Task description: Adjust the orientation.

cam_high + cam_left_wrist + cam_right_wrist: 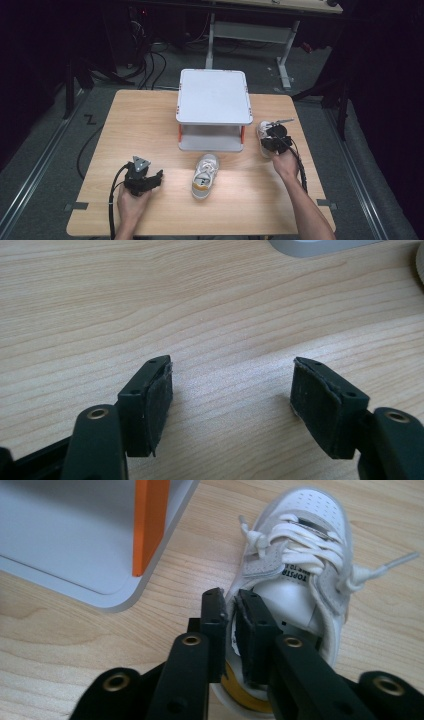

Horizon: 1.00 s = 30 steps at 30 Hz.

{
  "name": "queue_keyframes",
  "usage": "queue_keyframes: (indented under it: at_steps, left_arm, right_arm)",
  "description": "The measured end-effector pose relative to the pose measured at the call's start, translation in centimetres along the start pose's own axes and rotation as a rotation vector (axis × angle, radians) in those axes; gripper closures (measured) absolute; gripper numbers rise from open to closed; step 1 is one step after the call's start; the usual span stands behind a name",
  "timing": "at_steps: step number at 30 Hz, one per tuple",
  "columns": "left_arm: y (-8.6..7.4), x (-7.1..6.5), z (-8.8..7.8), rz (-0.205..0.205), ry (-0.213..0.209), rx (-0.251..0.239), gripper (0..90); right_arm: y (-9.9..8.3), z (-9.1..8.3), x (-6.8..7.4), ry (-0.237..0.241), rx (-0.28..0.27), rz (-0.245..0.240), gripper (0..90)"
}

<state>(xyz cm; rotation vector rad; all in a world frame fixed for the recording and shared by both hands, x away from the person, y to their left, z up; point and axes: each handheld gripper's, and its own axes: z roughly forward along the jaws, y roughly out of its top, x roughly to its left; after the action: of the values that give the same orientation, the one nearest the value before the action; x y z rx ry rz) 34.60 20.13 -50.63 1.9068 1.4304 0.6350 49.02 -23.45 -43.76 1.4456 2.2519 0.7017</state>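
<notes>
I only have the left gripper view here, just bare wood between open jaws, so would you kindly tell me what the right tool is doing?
Observer: The right tool has closed on the side wall of a white shoe, near its heel opening.
Operator: Thank you. Where does that shoe sit?
Observer: On the table, just right of the grey two-level stand, beside an orange post.
Operator: Is there anything else to pick up?
Observer: Yes, a second white shoe lies in front of the stand, to the right of your left tool, apart from it.
</notes>
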Motion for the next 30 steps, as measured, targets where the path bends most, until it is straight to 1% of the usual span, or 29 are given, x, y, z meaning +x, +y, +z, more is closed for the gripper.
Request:
queue_keyframes:
  at_steps: [2, 4, 6, 10, 16, 18, 23, 26, 30]
  left_arm:
    - [0.0, 0.0, 0.0, -0.003, -0.001, -0.001, 33.3]
    - [0.0, 0.1, 0.0, -0.004, -0.002, -0.001, 33.3]
    - [0.0, 0.0, 0.0, -0.006, -0.003, -0.002, 33.2]
    - [0.0, 0.0, 0.0, -0.01, -0.004, -0.005, 33.1]
    - [0.0, 0.0, 0.0, -0.01, -0.004, -0.004, 33.1]
    - [0.0, 0.1, 0.0, -0.011, -0.005, -0.003, 33.1]
    - [0.0, 0.1, 0.0, -0.011, -0.005, -0.004, 33.1]
    - [0.0, 0.1, 0.0, -0.012, -0.005, -0.003, 33.1]
    - [0.0, 0.1, 0.0, -0.012, -0.005, -0.004, 33.1]
  right_arm:
    - [0.0, 0.0, 0.2, 0.001, -0.004, -0.001, 86.4]
    - [0.0, 0.0, 0.4, -0.006, -0.014, -0.025, 86.9]
    - [-0.1, 0.0, 0.4, -0.013, -0.02, -0.038, 87.2]
    - [-0.5, -0.6, 0.5, 0.001, -0.035, -0.048, 87.4]
    - [-1.2, -2.6, 0.8, 0.018, -0.073, -0.071, 87.4]
    - [-1.8, -3.6, 1.1, 0.027, -0.081, -0.086, 87.4]
    - [-3.2, -5.6, 2.1, 0.047, -0.097, -0.11, 87.3]
    - [-4.3, -6.8, 3.0, 0.056, -0.102, -0.133, 87.3]
    - [-5.6, -7.8, 4.2, 0.074, -0.104, -0.144, 87.2]
